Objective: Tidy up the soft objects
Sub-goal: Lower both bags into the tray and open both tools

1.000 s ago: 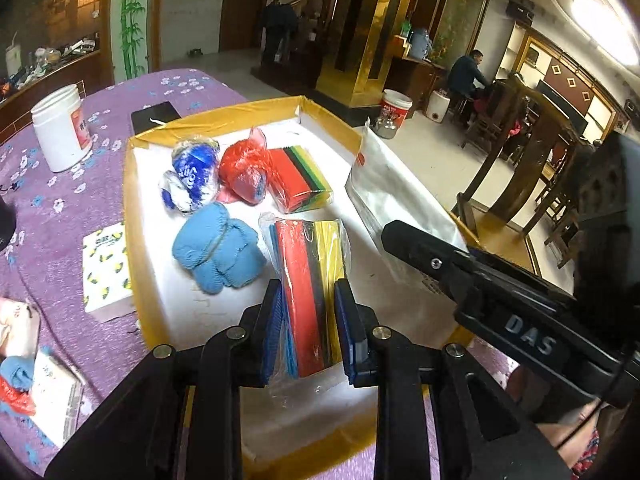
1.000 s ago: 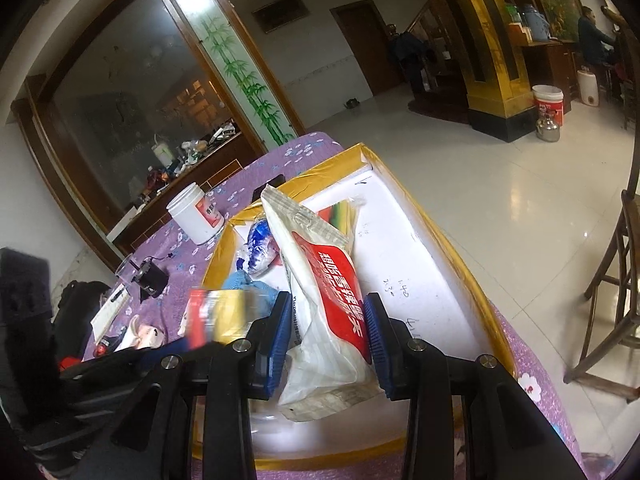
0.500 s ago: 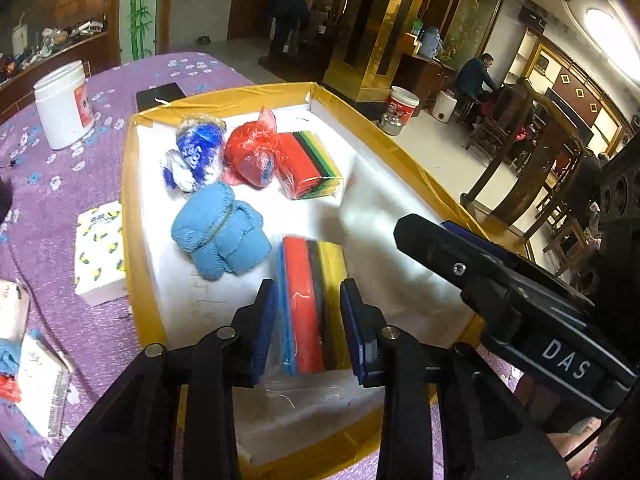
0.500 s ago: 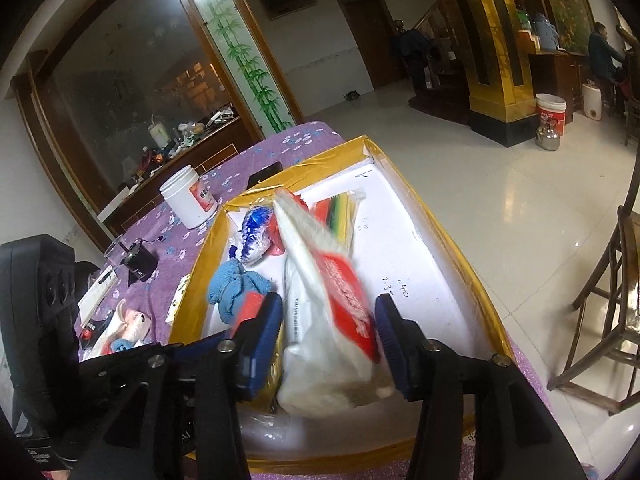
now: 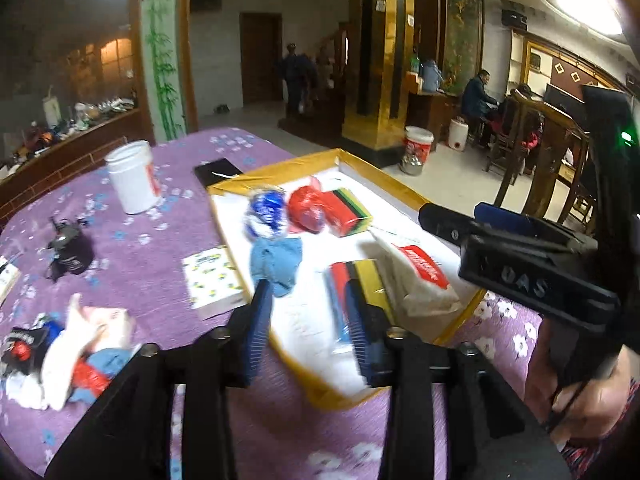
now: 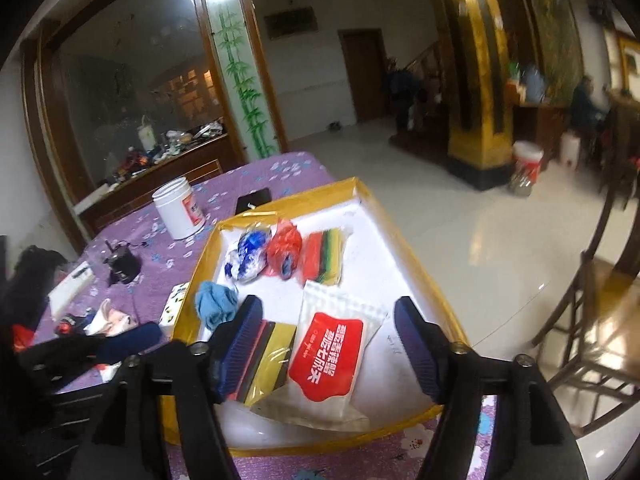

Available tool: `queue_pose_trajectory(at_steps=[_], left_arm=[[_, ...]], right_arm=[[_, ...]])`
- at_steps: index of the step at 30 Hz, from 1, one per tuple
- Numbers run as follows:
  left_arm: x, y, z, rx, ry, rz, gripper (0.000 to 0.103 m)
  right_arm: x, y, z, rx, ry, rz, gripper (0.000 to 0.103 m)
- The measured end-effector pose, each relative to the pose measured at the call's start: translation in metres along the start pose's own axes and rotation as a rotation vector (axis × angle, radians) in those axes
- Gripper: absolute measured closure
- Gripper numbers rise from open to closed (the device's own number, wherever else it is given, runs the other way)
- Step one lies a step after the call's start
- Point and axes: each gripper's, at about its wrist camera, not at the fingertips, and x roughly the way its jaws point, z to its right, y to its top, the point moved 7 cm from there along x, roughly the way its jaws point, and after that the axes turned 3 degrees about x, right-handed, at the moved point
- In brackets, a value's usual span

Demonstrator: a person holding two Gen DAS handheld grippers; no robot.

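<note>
My left gripper [image 5: 310,332] is opening above the near corner of the gold-rimmed tray [image 5: 400,189], with nothing between its pads. The red, black and yellow sponge pack [image 5: 356,282] lies in the tray just beyond its right finger. My right gripper [image 6: 328,312] is also opening. The white packet with a red label [image 6: 328,354] lies flat in the tray below its jaws, clear of both pads. Farther back in the tray are a blue cloth [image 6: 216,304], a blue-white bag [image 6: 250,254], a red bag [image 6: 284,252] and a second sponge pack [image 6: 324,258].
On the purple flowered cloth left of the tray stand a white jar [image 5: 134,178], a black phone [image 5: 218,170], a small patterned box [image 5: 214,280] and a black object [image 5: 70,248]. A heap of soft items [image 5: 72,352] lies near left. Wooden chairs [image 6: 592,320] stand right.
Both grippers opened and let go. The sponge pack and the white packet now lie in the tray. Both grippers drew back and rose, the left swinging towards the table's left side.
</note>
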Motion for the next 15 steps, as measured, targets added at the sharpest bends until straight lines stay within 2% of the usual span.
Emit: queue_pose_trajectory(at_steps=[8,15], left_arm=[[-0.031,-0.02,-0.04,-0.002,0.095,0.066,0.055],[-0.052,-0.042,-0.08,-0.047,0.174,0.085,0.055]], right_arm=[[-0.015,0.001,-0.027,-0.059,-0.119,0.065,0.029],[-0.022,-0.006,-0.069,-0.143,-0.048,0.089,0.029]])
